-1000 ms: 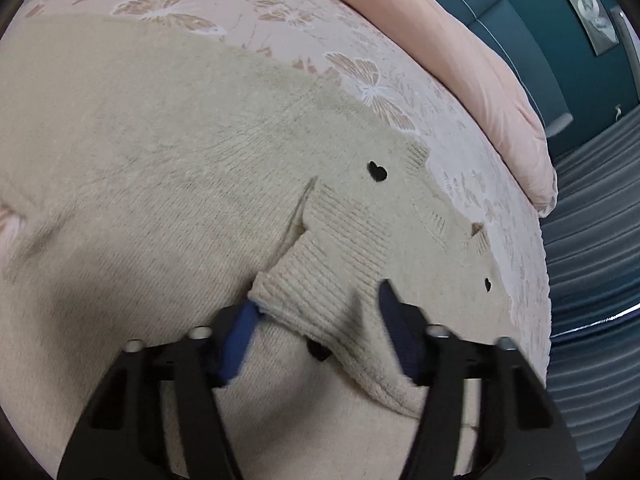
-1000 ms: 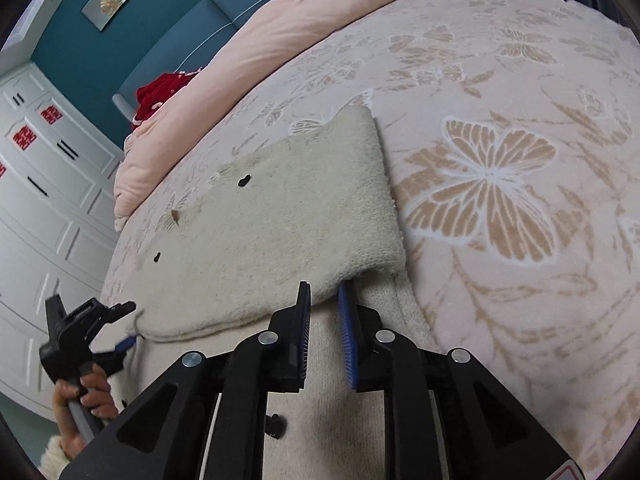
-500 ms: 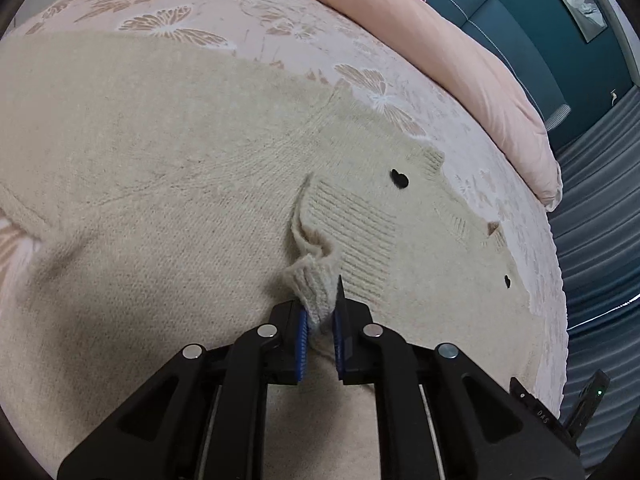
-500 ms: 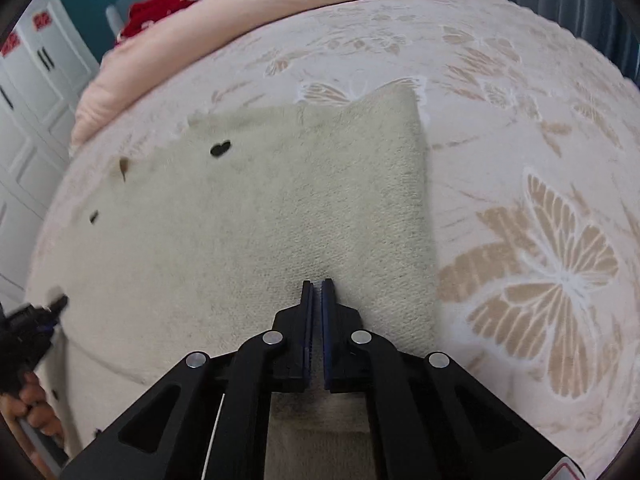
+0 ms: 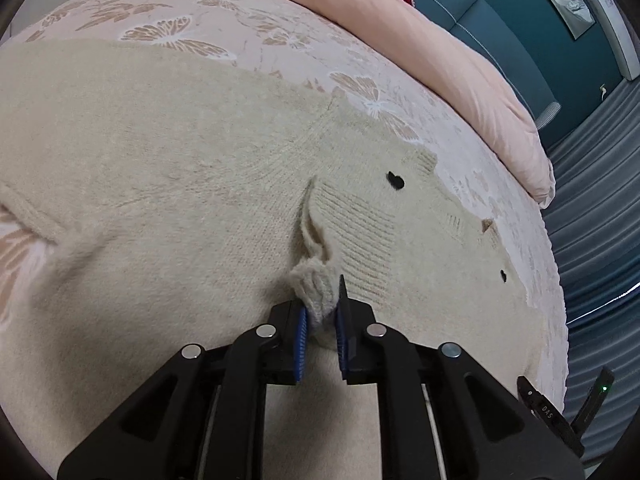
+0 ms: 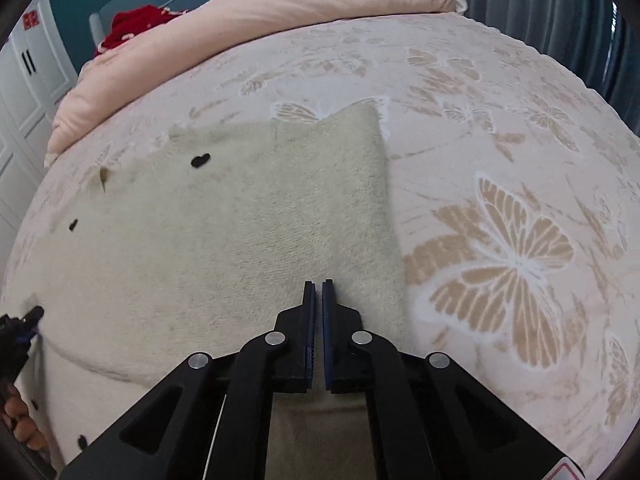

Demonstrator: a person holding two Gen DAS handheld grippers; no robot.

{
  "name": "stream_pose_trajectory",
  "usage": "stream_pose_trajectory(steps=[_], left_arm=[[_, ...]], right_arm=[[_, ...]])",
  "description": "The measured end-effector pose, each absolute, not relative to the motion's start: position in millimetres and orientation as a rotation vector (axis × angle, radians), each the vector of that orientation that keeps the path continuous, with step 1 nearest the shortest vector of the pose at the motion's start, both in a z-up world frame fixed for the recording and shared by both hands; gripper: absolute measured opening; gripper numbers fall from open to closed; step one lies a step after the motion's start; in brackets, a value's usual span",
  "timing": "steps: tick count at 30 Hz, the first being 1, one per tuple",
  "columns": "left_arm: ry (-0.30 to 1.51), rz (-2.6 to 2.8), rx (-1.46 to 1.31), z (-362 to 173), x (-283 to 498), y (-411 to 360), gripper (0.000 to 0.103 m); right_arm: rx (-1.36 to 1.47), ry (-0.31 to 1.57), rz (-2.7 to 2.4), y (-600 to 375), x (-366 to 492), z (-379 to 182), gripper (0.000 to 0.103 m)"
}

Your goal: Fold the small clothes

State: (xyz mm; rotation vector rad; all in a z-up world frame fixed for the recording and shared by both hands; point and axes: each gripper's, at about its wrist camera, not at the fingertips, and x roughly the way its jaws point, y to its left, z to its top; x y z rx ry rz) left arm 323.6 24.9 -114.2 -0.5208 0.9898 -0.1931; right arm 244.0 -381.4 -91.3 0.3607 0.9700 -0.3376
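A cream knit sweater (image 5: 160, 160) with black heart buttons (image 5: 395, 181) lies spread on the bed. Its ribbed cuff (image 5: 316, 280) is bunched up between the blue pads of my left gripper (image 5: 322, 308), whose jaws are opening while the wad still fills the gap. In the right wrist view the sweater (image 6: 240, 220) shows a folded panel with a straight right edge. My right gripper (image 6: 318, 286) sits low over that panel near the edge. Its jaws are opening, with a thin slit and no fabric seen between them. The left gripper (image 6: 20, 324) shows at the left edge.
The bedspread (image 6: 520, 240) has a butterfly pattern and stretches bare to the right. A pink duvet (image 6: 260, 12) lies rolled along the far side, with a red garment (image 6: 132, 24) behind it. Grey curtains (image 5: 600, 240) and white cupboards (image 6: 24, 92) flank the bed.
My left jaws closed from wide apart onto the cuff and bunched it. My right gripper slid forward from the folded panel's edge onto the panel, shut fully, then parted a little.
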Motion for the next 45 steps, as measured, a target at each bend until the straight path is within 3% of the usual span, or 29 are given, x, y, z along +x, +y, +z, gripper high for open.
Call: stream_pose_trajectory(steps=[3,5,7,9,13,16,19,21,22,29,33,36,39,40,41,42,45], left_arm=[[0.889,-0.165,-0.552,-93,297,72,0.036],[0.850,-0.077,-0.596,-87,283,124,0.064],[0.831,0.030,-0.690,-88,272,189,0.071],[0.824,0.168,-0.776,-91,264,256,0.072],[0.772,0.419,-0.859,-94,263,367,0.072],[0.753,0.501,-0.899,-100,277,413,0.071],[0.760,0.501,-0.872,-102,299,423,0.068],[0.802,0.484,-0.815,-103,316,421,0.036],[0.826,0.481,-0.793,-102,321,420,0.013],[0.723,0.231,-0.645,-26,326,345,0.010],[0.667,-0.043,-0.525,36,318,230,0.010],[0.690,-0.252,-0.484,53,304,128,0.010],[0.802,-0.394,-0.454,28,291,34,0.015],[0.846,-0.404,-0.432,11,285,9,0.020],[0.906,-0.410,-0.422,-9,279,-11,0.035],[0.971,-0.415,-0.426,-31,273,-27,0.042],[1.061,-0.375,-0.531,-78,249,-28,0.046]], right_arm=[[0.439,0.927,-0.206,-349,214,-77,0.021],[0.375,0.917,-0.172,-319,189,-75,0.028],[0.281,0.916,-0.153,-289,165,-79,0.030],[0.216,0.923,-0.137,-265,146,-86,0.030],[0.147,0.922,-0.124,-238,121,-94,0.053],[0.073,0.913,-0.135,-224,119,-99,0.060],[0.053,0.912,-0.143,-221,120,-103,0.062],[0.064,0.910,-0.140,-221,119,-104,0.063],[0.075,0.910,-0.136,-222,119,-104,0.064],[0.119,0.895,-0.113,-226,117,-107,0.067],[0.138,0.889,-0.102,-228,116,-106,0.068],[0.161,0.886,-0.075,-230,116,-106,0.073],[0.188,0.884,-0.042,-232,117,-106,0.079],[0.197,0.883,-0.030,-233,118,-106,0.081],[0.206,0.882,-0.019,-233,118,-105,0.083],[0.213,0.881,-0.006,-234,118,-105,0.085],[0.238,0.879,0.019,-237,118,-103,0.087]])
